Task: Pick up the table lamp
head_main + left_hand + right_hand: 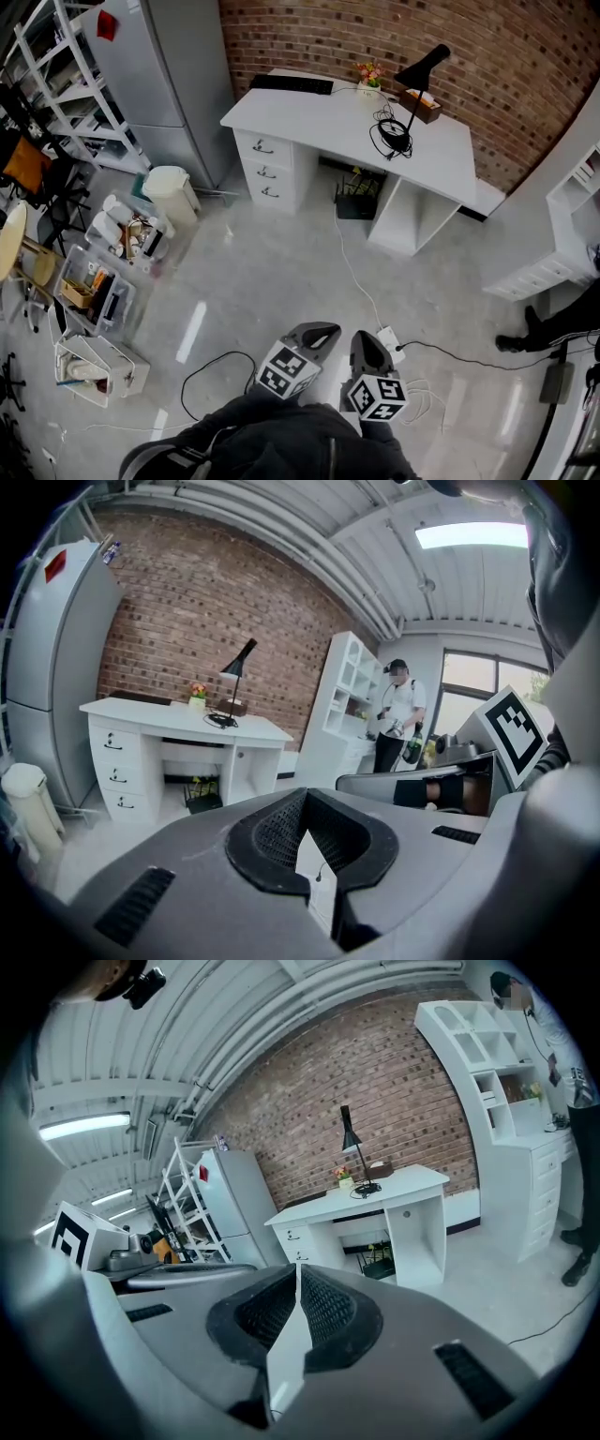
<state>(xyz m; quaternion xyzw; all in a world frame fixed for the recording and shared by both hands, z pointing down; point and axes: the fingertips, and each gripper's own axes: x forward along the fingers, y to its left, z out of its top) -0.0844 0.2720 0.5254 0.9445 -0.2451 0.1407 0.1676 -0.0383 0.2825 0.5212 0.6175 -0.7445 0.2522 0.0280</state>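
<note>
Head view, steeply down over a pale, glossy floor [281,272].

- Table lamp [424,64]: black, slim stem, cone shade tilted. It stands upright toward the right end of the white surface [309,122], at the far side of the room against the brick wall [375,28]. A black cord lies coiled at its base [394,141].
- Also on the surface: a dark keyboard [291,83] at the far left corner, a small flower pot [368,77] just left of the lamp, and a brown box [419,105] just beside the stem.
- Left hand-held gripper [317,332]: near edge of the scene, low over the floor, pointing toward the surface. It is clenched, pads together with nothing between them. Its own view shows the lamp far off, above the jaw tips.
- Right hand-held gripper [364,339]: just beside the left one, same heading. It is clenched too and empty.
- Both hand-held grippers are well apart from the lamp, with open floor between.
- On the floor: a white power strip [389,339] just right of the right hand-held gripper, with cable running toward the surface
- Left side: a grey fridge [159,66], a white bin [172,192] near it, and clear storage boxes [103,281] with mixed items
- Right side: a white shelf unit [572,225]. In the left gripper view a second person [398,714] stands beside it, holding something too small to make out
</note>
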